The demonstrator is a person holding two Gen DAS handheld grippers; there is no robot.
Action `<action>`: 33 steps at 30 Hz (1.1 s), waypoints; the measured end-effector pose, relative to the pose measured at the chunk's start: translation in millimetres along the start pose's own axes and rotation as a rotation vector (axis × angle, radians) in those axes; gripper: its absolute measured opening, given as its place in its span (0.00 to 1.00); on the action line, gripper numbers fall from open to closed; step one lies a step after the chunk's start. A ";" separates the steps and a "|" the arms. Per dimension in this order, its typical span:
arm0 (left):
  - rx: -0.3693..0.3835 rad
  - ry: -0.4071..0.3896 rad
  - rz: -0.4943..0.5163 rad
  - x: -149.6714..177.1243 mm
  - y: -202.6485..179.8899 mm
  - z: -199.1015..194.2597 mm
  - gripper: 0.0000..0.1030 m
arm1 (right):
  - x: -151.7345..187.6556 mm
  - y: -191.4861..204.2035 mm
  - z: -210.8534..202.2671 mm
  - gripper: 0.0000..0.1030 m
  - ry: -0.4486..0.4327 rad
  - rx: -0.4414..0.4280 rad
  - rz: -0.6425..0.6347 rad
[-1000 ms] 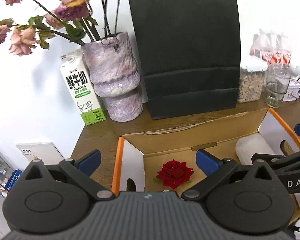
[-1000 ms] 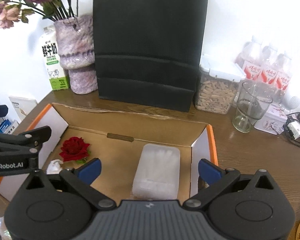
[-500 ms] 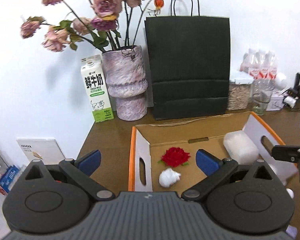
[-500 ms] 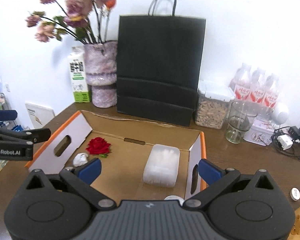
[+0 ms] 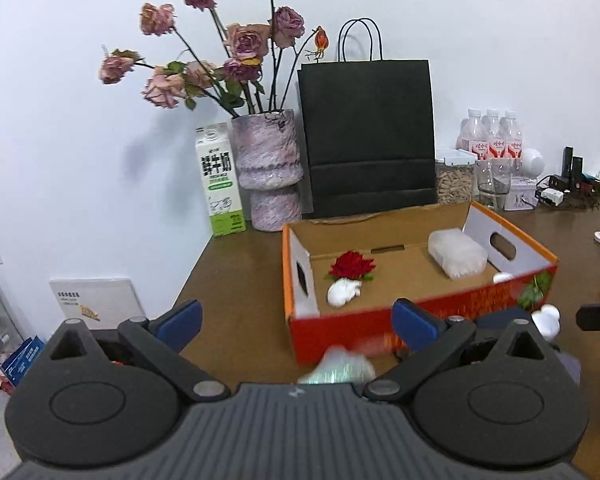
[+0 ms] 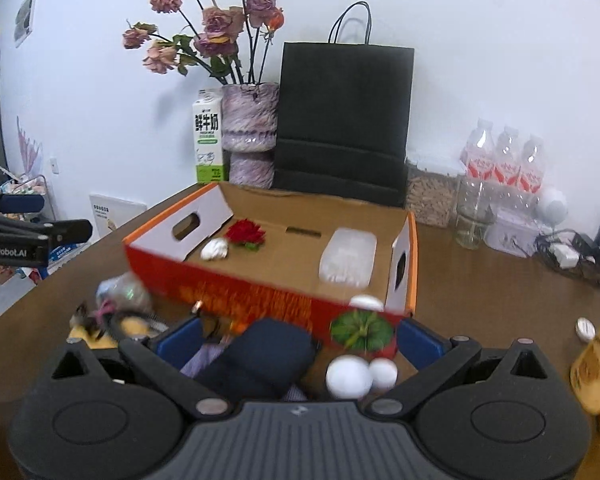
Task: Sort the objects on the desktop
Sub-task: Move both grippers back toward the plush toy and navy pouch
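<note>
Bright even light, fisheye bending, blurred foreground

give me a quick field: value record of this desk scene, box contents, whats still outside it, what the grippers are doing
box: open cardboard box, red front wall
inside box: red rose, white crumpled wad, clear plastic case
outside, in front: dark pouch, two white balls, small green plant, blurred clutter at left
behind box: black paper bag, vase, milk carton
left gripper: fingers open, holding nothing
right gripper: fingers open, holding nothing
</note>
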State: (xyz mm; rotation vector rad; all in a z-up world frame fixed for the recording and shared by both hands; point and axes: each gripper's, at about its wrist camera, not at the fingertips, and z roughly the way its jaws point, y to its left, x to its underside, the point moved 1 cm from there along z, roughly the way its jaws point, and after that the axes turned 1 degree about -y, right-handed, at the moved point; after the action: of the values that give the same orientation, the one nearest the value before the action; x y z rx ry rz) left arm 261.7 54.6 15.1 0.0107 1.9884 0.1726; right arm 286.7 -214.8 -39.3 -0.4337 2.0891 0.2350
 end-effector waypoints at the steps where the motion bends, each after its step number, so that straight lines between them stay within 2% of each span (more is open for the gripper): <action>1: 0.005 -0.001 -0.003 7.2 -0.3 -5.4 1.00 | 6.8 1.2 -4.9 1.00 -0.002 0.000 0.005; 5: 0.015 0.022 -0.046 37.0 0.2 -20.2 1.00 | 35.8 6.3 -20.0 1.00 -0.004 0.015 0.034; 11: 0.024 0.056 -0.219 69.9 13.1 -37.4 1.00 | 72.7 16.6 -26.9 1.00 0.017 0.025 0.087; 13: 0.029 0.056 -0.196 70.2 12.0 -39.1 1.00 | 76.1 20.8 -22.7 1.00 0.039 0.024 0.068; 16: -0.006 0.040 -0.154 67.0 8.1 -41.4 1.00 | 72.0 26.4 -17.7 1.00 0.036 0.039 0.043; 33: 0.061 0.085 -0.163 76.6 7.9 -24.4 1.00 | 59.4 46.5 12.6 1.00 0.069 0.048 0.010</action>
State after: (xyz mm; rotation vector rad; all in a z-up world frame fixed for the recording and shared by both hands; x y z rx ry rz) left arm 207.3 66.2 -43.6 -0.1215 2.0687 0.0074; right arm 249.6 -180.5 -96.7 -0.4084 2.1604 0.1775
